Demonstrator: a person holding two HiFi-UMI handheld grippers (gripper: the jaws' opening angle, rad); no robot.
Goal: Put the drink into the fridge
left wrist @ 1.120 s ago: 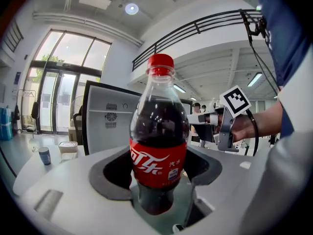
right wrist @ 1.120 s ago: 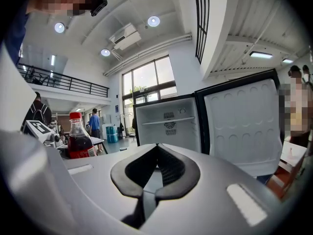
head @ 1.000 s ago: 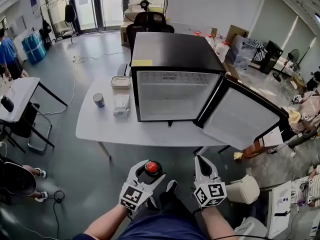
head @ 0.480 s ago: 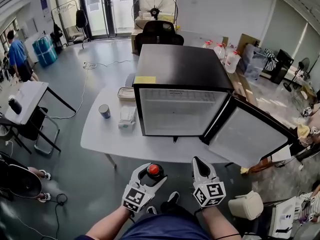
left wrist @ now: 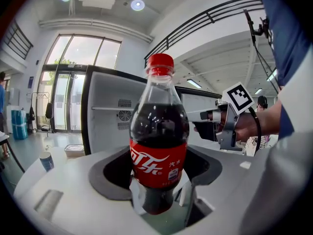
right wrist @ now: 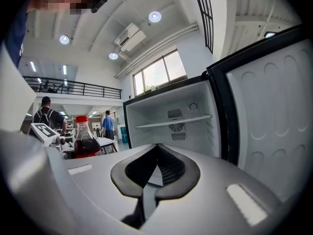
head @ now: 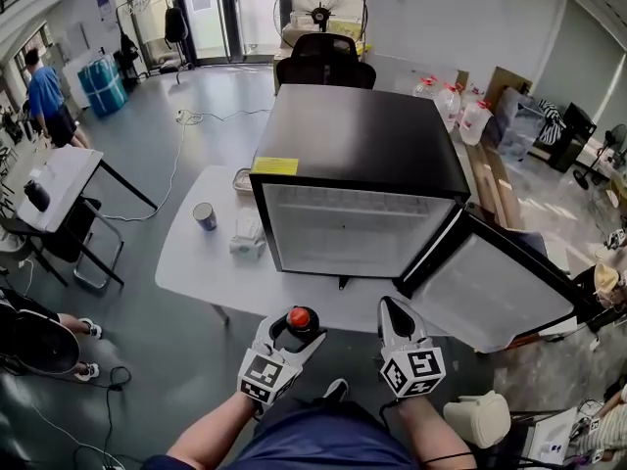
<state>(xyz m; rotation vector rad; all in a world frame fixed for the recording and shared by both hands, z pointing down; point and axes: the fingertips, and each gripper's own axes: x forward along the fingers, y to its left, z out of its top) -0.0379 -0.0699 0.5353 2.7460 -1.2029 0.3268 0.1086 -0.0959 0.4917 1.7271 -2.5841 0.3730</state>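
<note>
My left gripper [head: 291, 333] is shut on a cola bottle [left wrist: 159, 141] with a red cap [head: 298, 317] and red label; the bottle stands upright between the jaws. A black mini fridge [head: 358, 179] stands on a white table [head: 196, 262] ahead, its door [head: 490, 287] swung open to the right. Its white inside [right wrist: 178, 126] shows one shelf and holds nothing. My right gripper [head: 394, 319] hangs shut and empty beside the left one, below the fridge's open front. The right gripper view shows the bottle [right wrist: 86, 140] off to the left.
On the table left of the fridge sit a paper cup [head: 205, 215], a white packet [head: 247, 233] and a shallow tray [head: 241, 178]. A black office chair [head: 325, 65] and a fan [head: 320, 10] stand behind the fridge. Another table [head: 54, 189] is at far left. A person [head: 47, 94] stands far back left.
The fridge and table have come nearer and larger in the head view. Both grippers keep their places low in the view, the bottle still held in the left one.
</note>
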